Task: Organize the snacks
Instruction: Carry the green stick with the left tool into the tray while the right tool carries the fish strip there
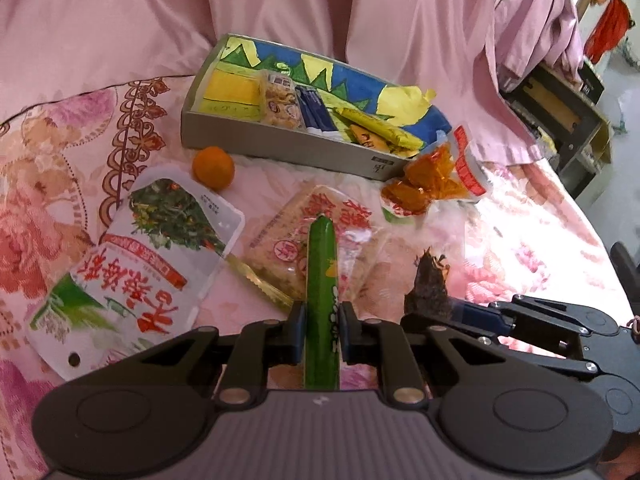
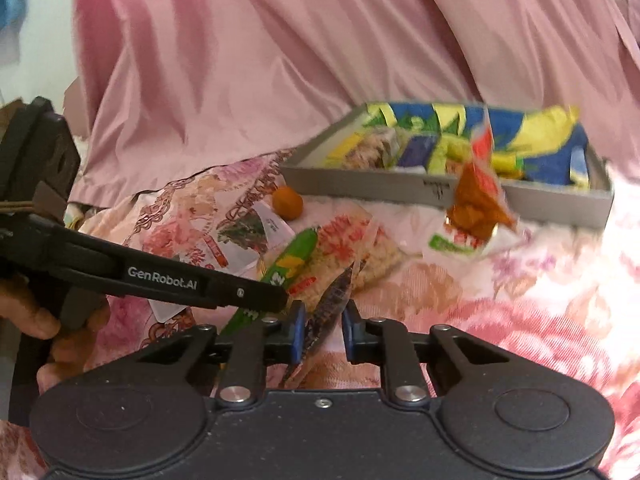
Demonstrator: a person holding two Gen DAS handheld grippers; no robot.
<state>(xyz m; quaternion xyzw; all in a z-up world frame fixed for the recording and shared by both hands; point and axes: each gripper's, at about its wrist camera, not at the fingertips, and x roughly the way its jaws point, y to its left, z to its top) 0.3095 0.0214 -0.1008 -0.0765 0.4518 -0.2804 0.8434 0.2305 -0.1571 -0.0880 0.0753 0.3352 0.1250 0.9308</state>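
My left gripper (image 1: 322, 330) is shut on a green stick snack (image 1: 321, 280), held above the pink bedspread; it also shows in the right wrist view (image 2: 290, 260). My right gripper (image 2: 323, 332) is shut on a dark flat snack packet (image 2: 330, 300), which shows beside the left gripper in the left wrist view (image 1: 428, 288). A grey box (image 1: 280, 148) holding several packed snacks lies ahead; it also shows in the right wrist view (image 2: 400, 188).
On the bedspread lie a white pickle pouch (image 1: 132, 264), an orange fruit (image 1: 213, 167), a clear rice-cracker pack (image 1: 292, 248) and an orange snack bag (image 1: 436, 180). Pink drapery (image 1: 280, 8) hangs behind the box. A dark shelf (image 1: 560, 112) stands at the right.
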